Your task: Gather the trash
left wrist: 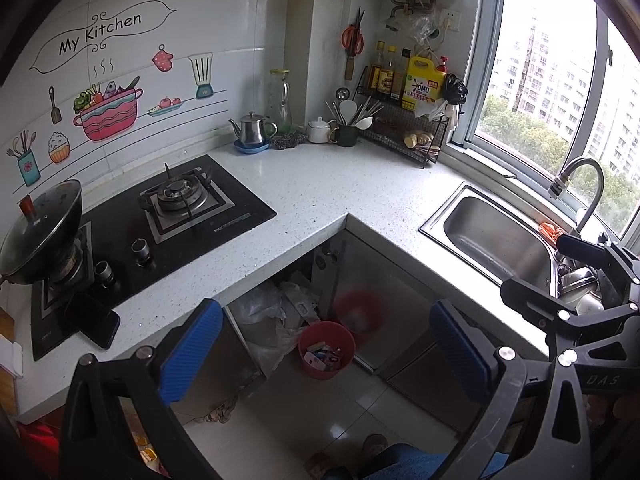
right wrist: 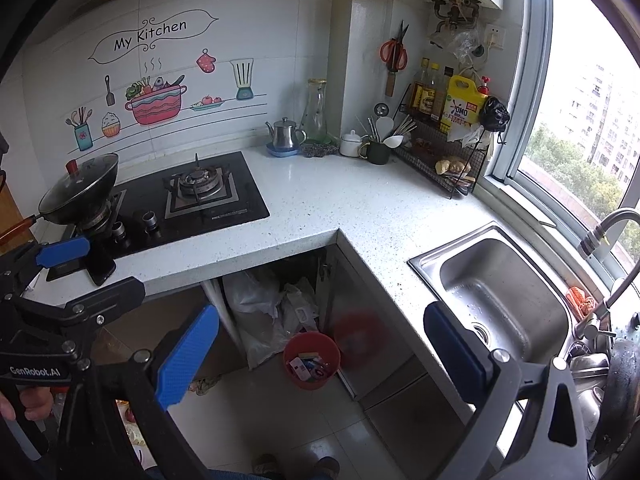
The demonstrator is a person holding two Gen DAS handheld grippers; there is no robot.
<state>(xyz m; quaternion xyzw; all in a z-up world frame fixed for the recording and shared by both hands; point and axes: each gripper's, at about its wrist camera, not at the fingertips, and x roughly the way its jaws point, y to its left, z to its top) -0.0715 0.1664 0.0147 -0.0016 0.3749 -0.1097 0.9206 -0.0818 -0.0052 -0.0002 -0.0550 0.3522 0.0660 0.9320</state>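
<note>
Both grippers, left (left wrist: 326, 350) & right (right wrist: 320, 354), gape empty w/ jaws wide; go low, centred over round red plastic trash bin (right wrist: 312, 360) on floor near cabinet, grip rim squarely.

A round red trash bin (left wrist: 326, 350) stands upright on the floor tiles, holding small mixed packaging scraps (right wrist: 310, 368).

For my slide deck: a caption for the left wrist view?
Open left gripper poised above red trash bin in an L-shaped kitchen.
</note>
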